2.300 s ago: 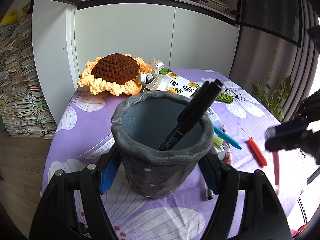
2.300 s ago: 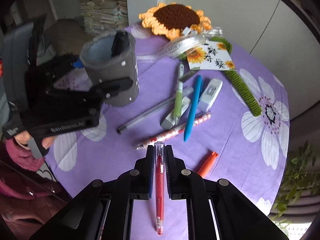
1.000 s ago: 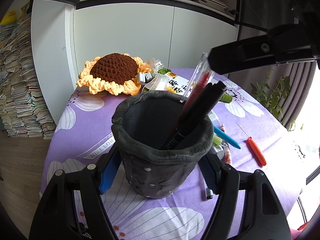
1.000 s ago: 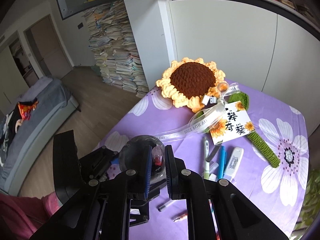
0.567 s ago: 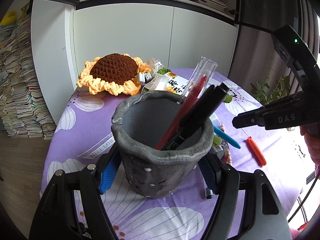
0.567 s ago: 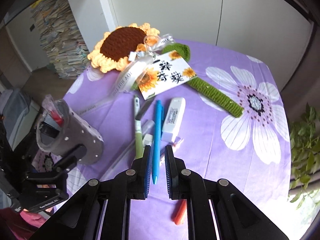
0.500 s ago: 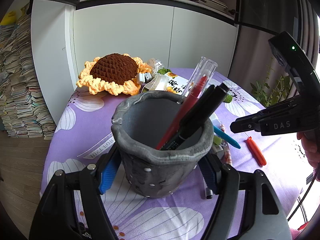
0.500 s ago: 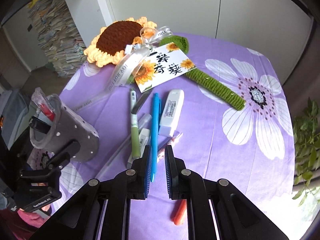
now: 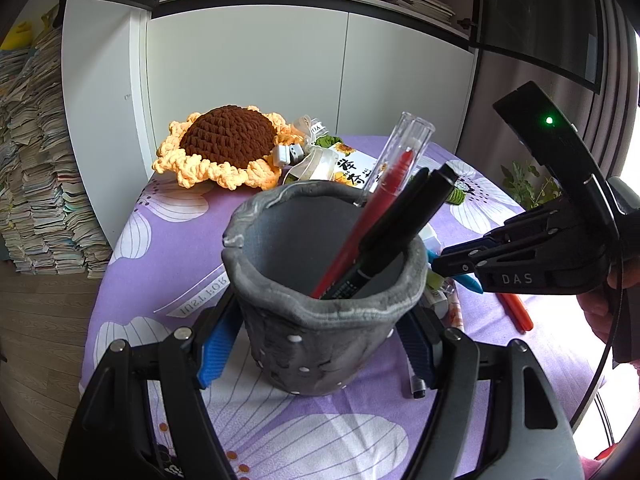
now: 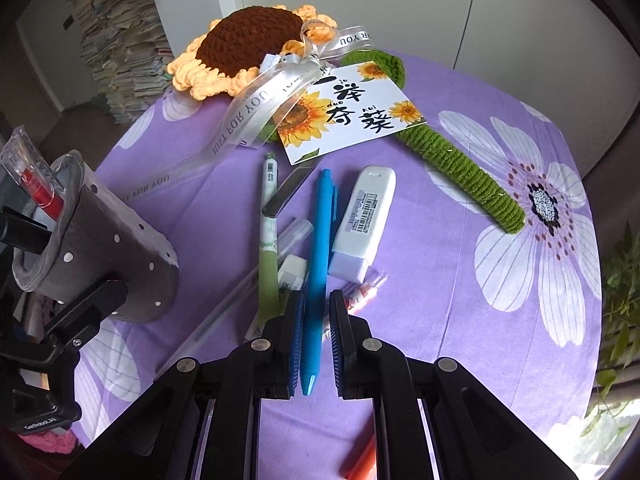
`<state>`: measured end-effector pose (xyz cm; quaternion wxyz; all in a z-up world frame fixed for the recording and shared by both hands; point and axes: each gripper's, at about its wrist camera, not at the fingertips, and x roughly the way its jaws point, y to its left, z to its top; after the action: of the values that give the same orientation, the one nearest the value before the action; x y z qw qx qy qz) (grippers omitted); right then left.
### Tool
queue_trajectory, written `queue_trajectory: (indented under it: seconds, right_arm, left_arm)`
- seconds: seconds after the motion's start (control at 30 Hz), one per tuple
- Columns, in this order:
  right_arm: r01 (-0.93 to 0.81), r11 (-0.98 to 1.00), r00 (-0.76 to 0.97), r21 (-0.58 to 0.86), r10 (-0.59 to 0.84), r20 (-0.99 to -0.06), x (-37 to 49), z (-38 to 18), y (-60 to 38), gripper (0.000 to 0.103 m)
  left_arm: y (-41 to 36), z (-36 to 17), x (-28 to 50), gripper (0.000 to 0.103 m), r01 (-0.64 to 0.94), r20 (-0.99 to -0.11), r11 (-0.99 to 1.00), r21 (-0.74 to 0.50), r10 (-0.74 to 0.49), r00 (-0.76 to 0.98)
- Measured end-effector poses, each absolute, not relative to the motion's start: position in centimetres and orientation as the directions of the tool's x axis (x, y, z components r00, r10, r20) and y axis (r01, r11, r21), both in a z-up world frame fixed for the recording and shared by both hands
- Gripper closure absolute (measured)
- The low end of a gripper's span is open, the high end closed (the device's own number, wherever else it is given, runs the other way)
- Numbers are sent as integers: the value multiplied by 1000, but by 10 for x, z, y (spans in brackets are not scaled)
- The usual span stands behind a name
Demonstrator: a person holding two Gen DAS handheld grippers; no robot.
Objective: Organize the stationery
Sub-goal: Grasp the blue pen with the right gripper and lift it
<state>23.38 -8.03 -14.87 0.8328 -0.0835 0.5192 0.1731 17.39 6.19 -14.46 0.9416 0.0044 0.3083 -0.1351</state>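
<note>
Left wrist view: left tongs (image 9: 320,344) pinch the grey pen holder (image 9: 324,320) on both sides, as in all earlier frames.
Pen holder contents: a red pen (image 9: 376,204) with a clear cap and a black marker (image 9: 400,232) lean against the right rim; 2.3 s ago only the marker stood inside.
Behind holder: crochet sunflower (image 9: 228,148) and a printed card (image 9: 352,170) on the purple flowered counter (image 9: 160,248).
Right edge, left wrist view: right tongs (image 9: 440,266) reach in low beside the holder, nearer the counter than 0.5 s ago; an orange pen (image 9: 516,312) lies beneath them.
Right wrist view, left side: pen holder (image 10: 108,264) tilted in the picture, red pen (image 10: 38,188) poking out.
Centre cluster: green pen (image 10: 268,248), small eraser (image 10: 294,272), blue pen (image 10: 318,264), white correction tape (image 10: 362,220), patterned pen (image 10: 366,290), lying close together.
Right tongs (image 10: 316,344): spread slightly, one finger on each side of the lower half of the blue pen, not yet closed on it; 0.5 s ago that pen lay just ahead of the fingertips, and 2.3 s ago they pinched the red pen.
Far right: green crochet stem (image 10: 460,168) across a printed flower.
</note>
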Motion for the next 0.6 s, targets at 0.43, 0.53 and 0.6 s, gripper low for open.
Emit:
queue_trajectory:
  seconds: [0.43,0.53,0.6]
  right_arm:
    - [-357,930,391,90,236,-889,181,-120,-105,92]
    - [-353,930,357,100,233,-905,154,-124,-113,92]
    - [-349,932,329,103,225,-917,139,-129,-117,92]
  left_arm:
    - [62,-145,174,31,258,-582,963,-75,-252,773]
    - [62,-145,174,31,258,-582,963,-75,-252,773]
    - [62,-145,174,31,258,-582,963,-75,-252,773]
